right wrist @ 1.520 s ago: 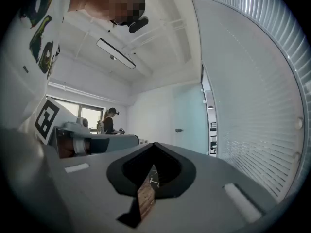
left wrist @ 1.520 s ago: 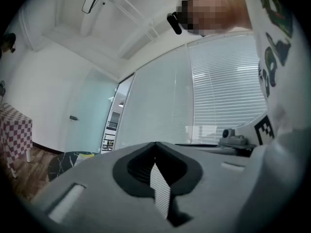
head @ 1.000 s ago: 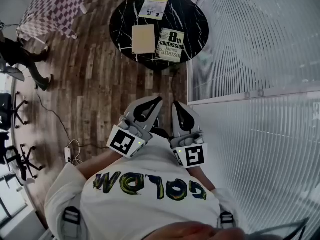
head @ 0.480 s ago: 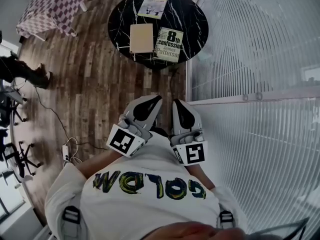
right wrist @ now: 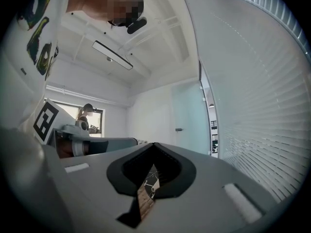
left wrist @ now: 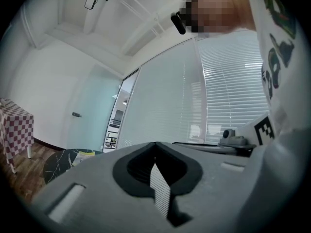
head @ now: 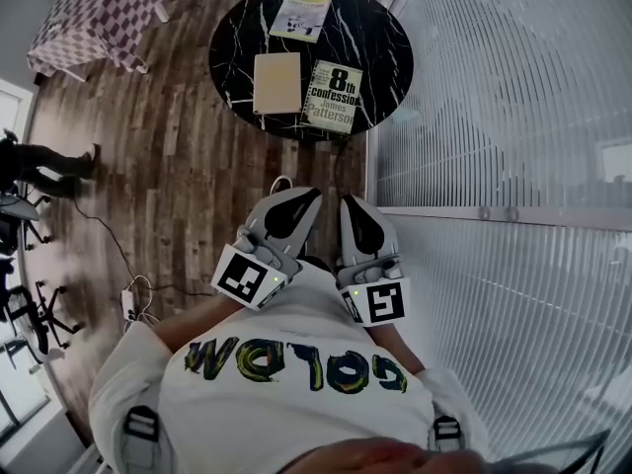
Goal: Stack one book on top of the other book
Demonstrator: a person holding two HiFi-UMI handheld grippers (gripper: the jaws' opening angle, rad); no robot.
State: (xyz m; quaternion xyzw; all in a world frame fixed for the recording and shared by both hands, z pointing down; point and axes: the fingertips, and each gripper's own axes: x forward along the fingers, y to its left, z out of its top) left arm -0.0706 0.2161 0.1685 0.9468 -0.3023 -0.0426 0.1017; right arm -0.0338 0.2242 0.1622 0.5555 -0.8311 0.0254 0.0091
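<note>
On a round black marble table (head: 375, 42) ahead lie three books: a plain tan book (head: 276, 82), a book with "8th confession" on its cover (head: 333, 96) right beside it, and a yellow-white book (head: 301, 14) at the far side. My left gripper (head: 298, 198) and right gripper (head: 353, 205) are held close to the person's chest, well short of the table, both shut and empty. In the left gripper view the shut jaws (left wrist: 156, 147) point level, with the table's edge (left wrist: 60, 160) low at the left. The right gripper (right wrist: 153, 147) shows the same shut jaws.
A frosted glass wall (head: 504, 97) runs along the right. A checked-cloth table (head: 94, 18) stands at the far left. Office chairs (head: 25, 304) and a cable with a power strip (head: 133, 299) lie on the wooden floor at the left. A person's legs (head: 44, 156) stand at the left.
The view has advanced toward the round table, so the books sit slightly nearer. The person at the left has shifted. Both grippers stay shut by the chest.
</note>
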